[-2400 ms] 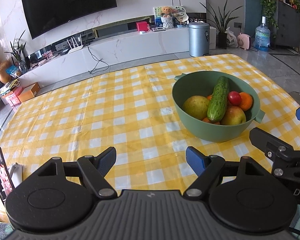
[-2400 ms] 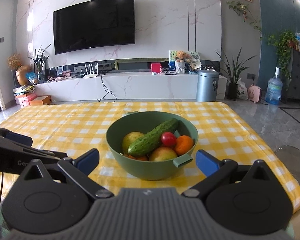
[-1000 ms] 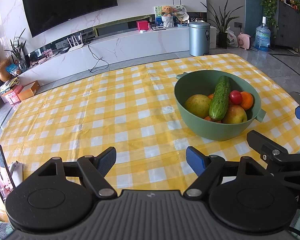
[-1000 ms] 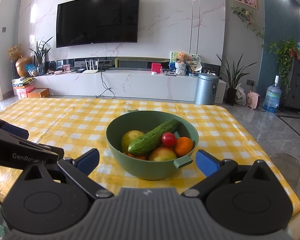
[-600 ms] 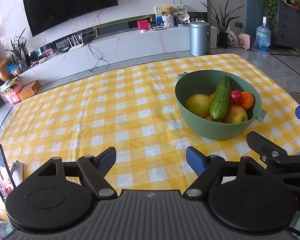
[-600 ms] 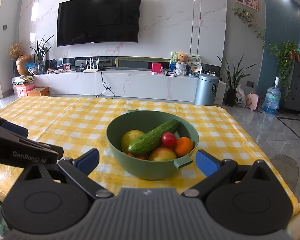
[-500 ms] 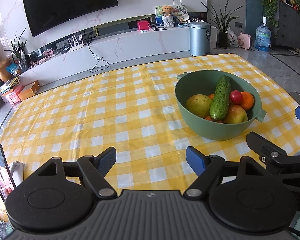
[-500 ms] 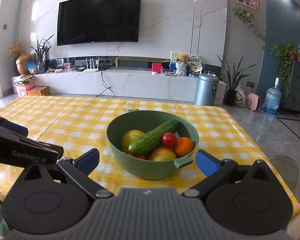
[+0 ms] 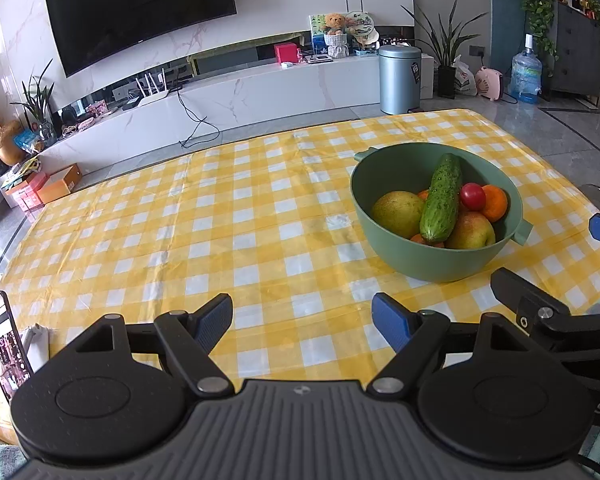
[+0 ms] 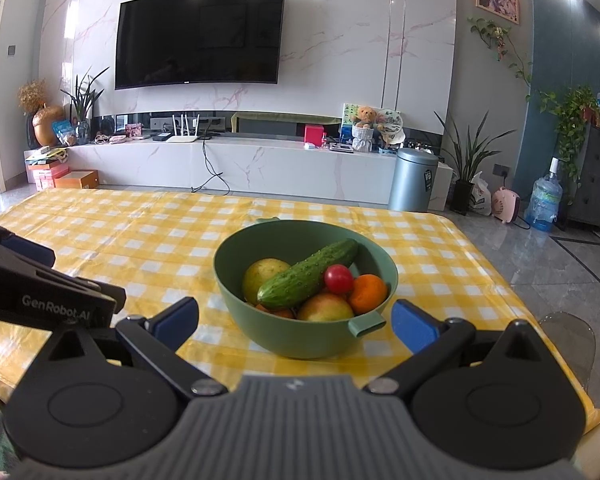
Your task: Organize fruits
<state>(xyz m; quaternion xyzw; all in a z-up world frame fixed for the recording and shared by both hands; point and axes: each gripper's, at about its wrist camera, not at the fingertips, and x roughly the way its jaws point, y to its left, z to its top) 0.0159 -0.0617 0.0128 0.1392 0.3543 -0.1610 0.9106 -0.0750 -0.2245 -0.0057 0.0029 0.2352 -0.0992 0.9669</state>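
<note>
I see every piece of produce sitting in the green bowl [image 10: 306, 332] on the checked bench [image 9: 236, 240]: a cucumber [image 10: 308, 273] lying across the top, a yellow pear [image 10: 262, 274], a tomato [image 10: 338, 278], an orange [image 10: 367, 293] and an apple [image 10: 325, 307]. None lies loose on the cloth. That fits either fruit gathered up already or a bowl waiting to be sorted out, so I won't commit to a reach. My right gripper [image 10: 295, 326] faces the bowl with fingers spread wide, empty; my left gripper [image 9: 302, 322] hangs over bare cloth, fingers wide too, holding nothing.
</note>
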